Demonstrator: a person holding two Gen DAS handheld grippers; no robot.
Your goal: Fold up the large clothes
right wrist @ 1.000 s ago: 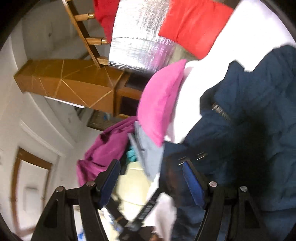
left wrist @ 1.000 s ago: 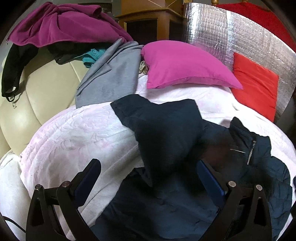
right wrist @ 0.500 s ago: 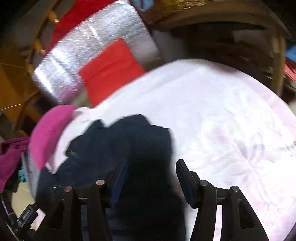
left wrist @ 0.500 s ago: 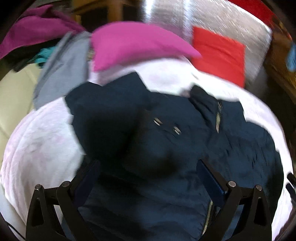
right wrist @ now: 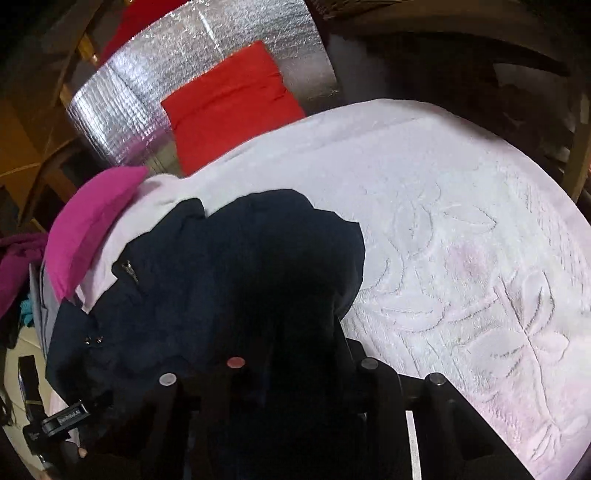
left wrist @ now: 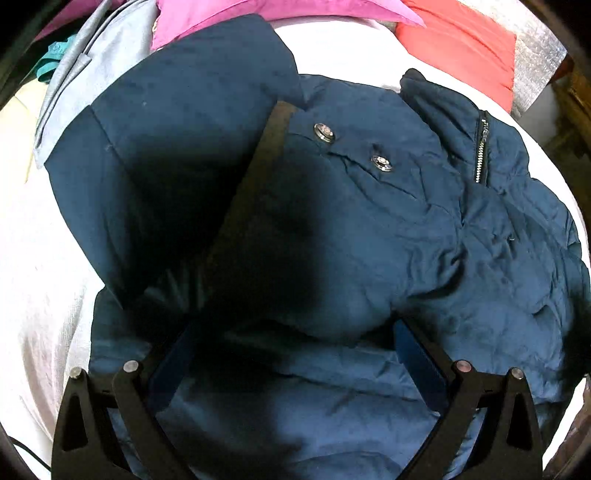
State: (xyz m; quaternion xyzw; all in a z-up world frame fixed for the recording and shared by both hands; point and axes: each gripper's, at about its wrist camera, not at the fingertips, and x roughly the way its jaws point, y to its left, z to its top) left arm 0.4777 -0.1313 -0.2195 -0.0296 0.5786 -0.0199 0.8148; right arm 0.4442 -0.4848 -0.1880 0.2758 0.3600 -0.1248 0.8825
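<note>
Navy padded jacket [left wrist: 388, 221] lies bunched on my pale embossed bedspread [right wrist: 461, 258]. My left gripper [left wrist: 295, 354] points steeply down, jaws wide over it; my right gripper [right wrist: 291, 354] has just been closing, jacket fabric between its jaws.

Navy padded jacket [left wrist: 369, 221] spread on white quilt [left wrist: 44, 277], two snaps and zipper showing. Left gripper [left wrist: 295, 354] jaws wide apart over it. Magenta pillow [left wrist: 258, 11] beyond.
</note>
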